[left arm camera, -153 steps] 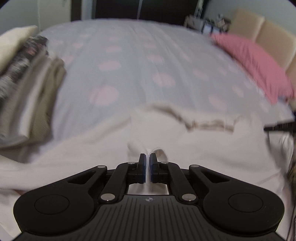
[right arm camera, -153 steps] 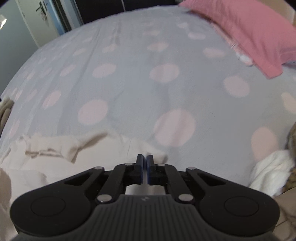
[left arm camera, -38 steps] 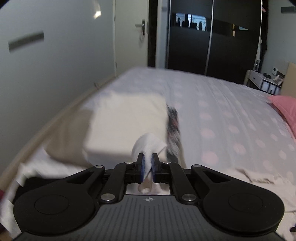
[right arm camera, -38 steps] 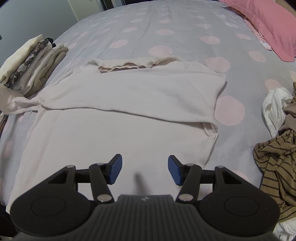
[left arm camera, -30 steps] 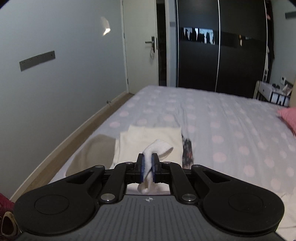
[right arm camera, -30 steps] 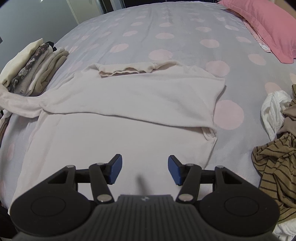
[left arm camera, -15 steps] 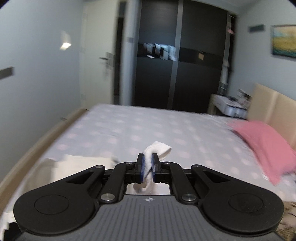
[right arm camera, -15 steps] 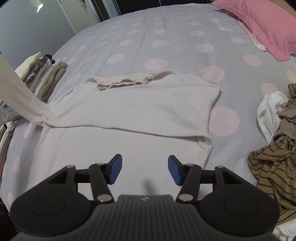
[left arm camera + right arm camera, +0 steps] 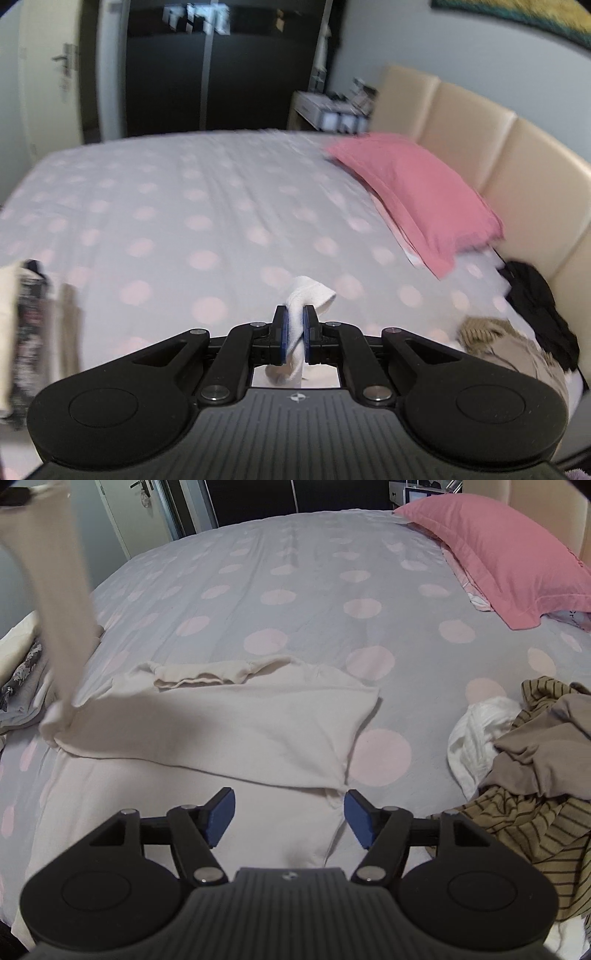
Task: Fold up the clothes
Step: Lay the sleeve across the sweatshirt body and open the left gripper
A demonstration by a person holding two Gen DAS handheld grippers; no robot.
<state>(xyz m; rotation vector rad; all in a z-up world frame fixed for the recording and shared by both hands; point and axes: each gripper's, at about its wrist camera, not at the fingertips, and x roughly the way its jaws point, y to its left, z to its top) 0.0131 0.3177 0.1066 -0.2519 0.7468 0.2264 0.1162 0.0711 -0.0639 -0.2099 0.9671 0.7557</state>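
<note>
A cream long-sleeved top (image 9: 221, 731) lies spread on the dotted bedspread (image 9: 314, 590), its right sleeve folded across the chest. My left gripper (image 9: 294, 328) is shut on the cuff of the left sleeve (image 9: 308, 295), whose end pokes out past the pads. In the right wrist view that sleeve (image 9: 62, 602) rises taut from the shoulder up to the top left corner. My right gripper (image 9: 288, 814) hovers over the top's lower right part; its jaws are opening and hold nothing.
A stack of folded clothes (image 9: 18, 664) sits at the bed's left edge. A heap of unfolded laundry (image 9: 524, 746), striped, white and taupe, lies at the right. A pink pillow (image 9: 498, 554) rests by the beige headboard (image 9: 498, 155).
My left gripper has swung right with the sleeve cuff, from facing the folded stack to facing the pillow. The sleeve has lifted off the bed. My right gripper's jaws have spread wider.
</note>
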